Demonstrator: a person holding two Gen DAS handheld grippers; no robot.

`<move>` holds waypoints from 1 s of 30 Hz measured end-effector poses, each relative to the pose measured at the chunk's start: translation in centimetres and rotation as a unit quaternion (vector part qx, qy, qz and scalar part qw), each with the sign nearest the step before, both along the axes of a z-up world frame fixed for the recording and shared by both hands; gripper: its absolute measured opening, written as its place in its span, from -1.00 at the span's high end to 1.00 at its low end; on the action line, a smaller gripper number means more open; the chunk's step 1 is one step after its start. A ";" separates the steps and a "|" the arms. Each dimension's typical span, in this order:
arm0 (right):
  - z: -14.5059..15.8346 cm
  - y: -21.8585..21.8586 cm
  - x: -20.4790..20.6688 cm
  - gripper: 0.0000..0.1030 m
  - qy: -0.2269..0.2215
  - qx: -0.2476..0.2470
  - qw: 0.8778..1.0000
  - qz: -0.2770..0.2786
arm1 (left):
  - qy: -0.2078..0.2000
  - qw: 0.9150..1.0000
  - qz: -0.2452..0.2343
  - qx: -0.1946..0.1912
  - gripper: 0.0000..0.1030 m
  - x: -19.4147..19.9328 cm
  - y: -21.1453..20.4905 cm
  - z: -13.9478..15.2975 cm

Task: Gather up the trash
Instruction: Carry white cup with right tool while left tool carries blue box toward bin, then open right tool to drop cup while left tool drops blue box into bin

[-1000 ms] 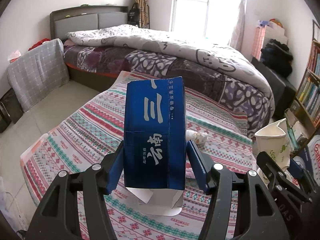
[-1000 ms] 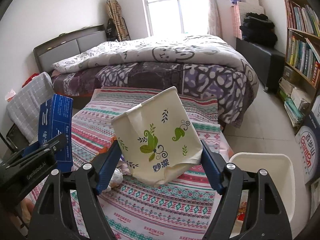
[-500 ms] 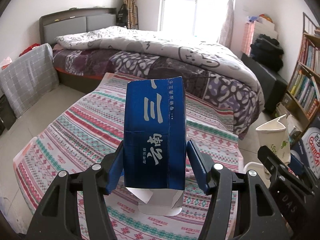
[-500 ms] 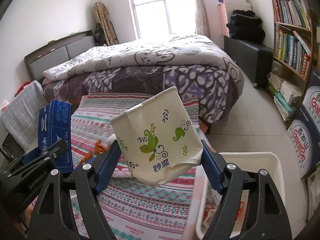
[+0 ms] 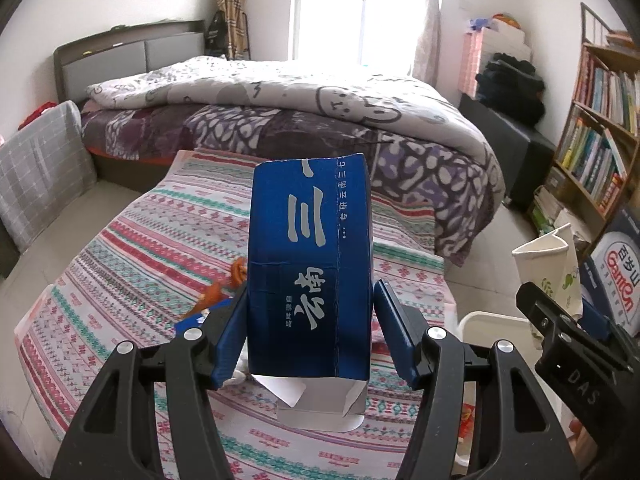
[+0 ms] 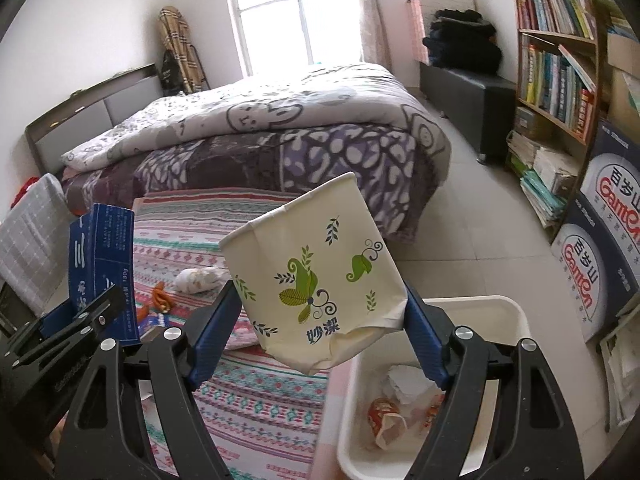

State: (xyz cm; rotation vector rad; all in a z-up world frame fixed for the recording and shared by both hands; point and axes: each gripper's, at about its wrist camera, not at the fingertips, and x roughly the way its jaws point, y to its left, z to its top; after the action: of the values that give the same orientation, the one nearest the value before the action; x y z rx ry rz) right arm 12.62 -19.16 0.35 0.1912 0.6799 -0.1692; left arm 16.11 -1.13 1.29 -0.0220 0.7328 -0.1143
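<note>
Gripping blue carton (image 5: 308, 276); paper cup (image 6: 316, 272) over bin (image 6: 516, 312).

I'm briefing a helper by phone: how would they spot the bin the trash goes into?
Find the low table with the striped cloth at the foot of the bed. The bin stands on the floor beside it: white, rectangular, open-topped, already holding crumpled wrappers.

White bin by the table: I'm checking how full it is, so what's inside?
White bin holds crumpled white paper and a red-printed wrapper; the right gripper hides the rest.
</note>
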 end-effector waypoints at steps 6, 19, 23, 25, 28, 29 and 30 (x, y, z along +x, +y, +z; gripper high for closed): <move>-0.3 -2.3 -0.3 -0.46 0.011 0.004 1.000 -0.026 | 0.001 1.000 -0.018 0.005 -0.17 -0.2 -2.0 -0.2; -1.0 -6.9 -1.1 -0.50 0.039 0.023 0.995 -0.084 | 0.008 0.997 -0.072 0.011 -0.18 -1.2 -6.2 -0.7; -1.1 -8.0 -1.4 -0.54 0.044 0.028 0.994 -0.100 | 0.008 0.996 -0.089 0.015 -0.18 -1.7 -7.6 -0.8; -1.2 -8.6 -1.5 -0.59 0.046 0.031 0.993 -0.108 | 0.011 0.995 -0.100 0.017 -0.18 -1.9 -8.4 -0.9; -1.2 -9.5 -1.9 -0.74 0.046 0.030 0.991 -0.126 | 0.013 0.993 -0.113 0.019 -0.18 -2.3 -9.4 -1.2; -1.1 -9.7 -2.0 -0.75 0.045 0.030 0.990 -0.131 | 0.015 0.993 -0.117 0.020 -0.18 -2.4 -9.8 -1.3; -1.1 -10.0 -2.2 -0.75 0.045 0.030 0.989 -0.135 | 0.017 0.992 -0.123 0.020 -0.18 -2.5 -10.2 -1.4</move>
State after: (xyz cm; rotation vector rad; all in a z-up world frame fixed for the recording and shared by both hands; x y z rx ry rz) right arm 10.45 -29.12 -0.78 0.3352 0.7486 -0.4188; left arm 13.57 -11.28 -0.11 0.1041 0.7692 -0.3348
